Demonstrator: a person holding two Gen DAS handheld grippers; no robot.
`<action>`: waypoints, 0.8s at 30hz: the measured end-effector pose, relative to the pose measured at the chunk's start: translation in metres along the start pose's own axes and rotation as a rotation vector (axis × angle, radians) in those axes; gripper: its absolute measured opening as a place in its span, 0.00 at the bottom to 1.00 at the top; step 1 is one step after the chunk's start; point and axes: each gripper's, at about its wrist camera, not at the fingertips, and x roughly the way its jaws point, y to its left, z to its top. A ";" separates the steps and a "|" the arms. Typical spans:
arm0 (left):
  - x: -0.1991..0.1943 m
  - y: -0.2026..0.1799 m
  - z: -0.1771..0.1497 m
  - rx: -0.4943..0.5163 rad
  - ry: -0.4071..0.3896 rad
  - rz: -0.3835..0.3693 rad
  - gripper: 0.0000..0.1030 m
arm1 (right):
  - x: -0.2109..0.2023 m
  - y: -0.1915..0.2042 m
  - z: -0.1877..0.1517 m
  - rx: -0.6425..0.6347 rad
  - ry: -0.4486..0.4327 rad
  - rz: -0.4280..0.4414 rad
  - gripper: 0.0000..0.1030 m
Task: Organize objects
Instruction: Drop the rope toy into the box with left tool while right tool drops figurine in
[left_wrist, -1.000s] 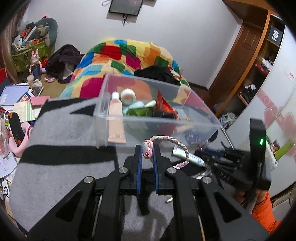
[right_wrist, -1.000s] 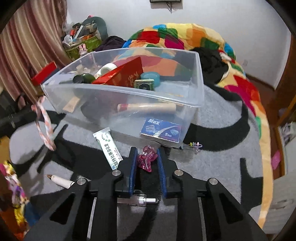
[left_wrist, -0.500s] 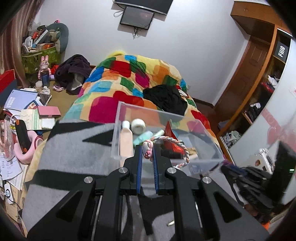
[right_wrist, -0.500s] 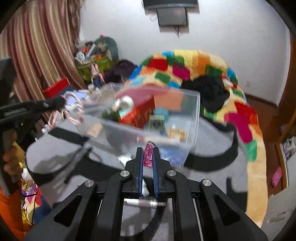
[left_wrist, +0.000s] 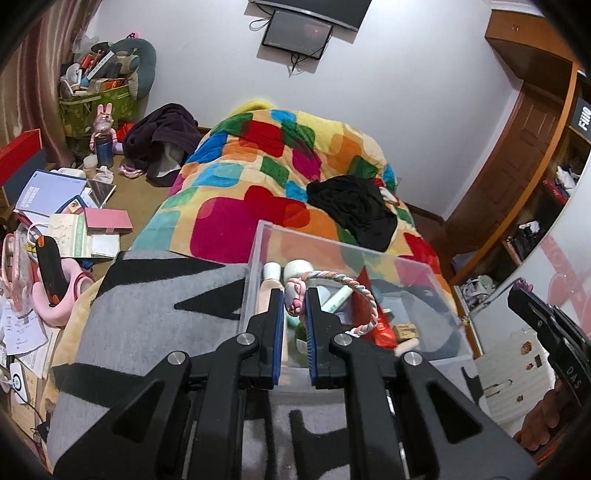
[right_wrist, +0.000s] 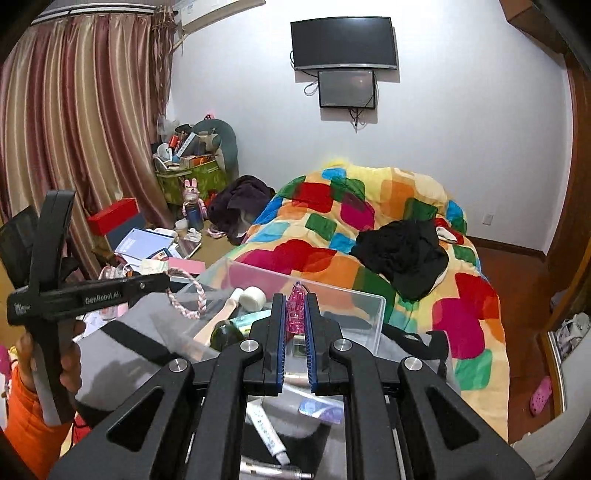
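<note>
My left gripper (left_wrist: 295, 299) is shut on a braided pastel bracelet (left_wrist: 360, 291) by its small pink charm, and the loop hangs over the clear plastic bin (left_wrist: 424, 266). In the right wrist view that same gripper (right_wrist: 166, 282) reaches in from the left with the bracelet (right_wrist: 186, 299) dangling. A small translucent pink trinket (right_wrist: 296, 308) is pinched upright in my right gripper (right_wrist: 295, 304), raised just above the bin's (right_wrist: 375, 308) near rim. The bin holds tubes, a white roll, a red packet and a dark green jar.
The bin stands on a grey and black blanket (left_wrist: 147, 314) on a bed with a patchwork quilt (left_wrist: 258, 177). A white tube (right_wrist: 266, 432), a blue packet (right_wrist: 321, 408) and a pen lie on the blanket below my right gripper. Books and clutter cover the floor at left (left_wrist: 66, 206).
Both grippers rose from the blanket toward the bin's top with their objects. The pink trinket now stands upright between the right fingers. The left one moved over the bin's corner.
</note>
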 end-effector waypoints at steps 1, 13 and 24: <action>0.005 0.000 -0.002 0.001 0.011 0.007 0.10 | 0.006 -0.001 -0.001 0.006 0.015 -0.002 0.08; 0.032 -0.011 -0.024 0.053 0.099 -0.006 0.10 | 0.072 -0.018 -0.042 0.024 0.244 -0.033 0.09; 0.009 -0.032 -0.029 0.127 0.074 -0.011 0.24 | 0.058 -0.012 -0.047 -0.010 0.231 -0.034 0.37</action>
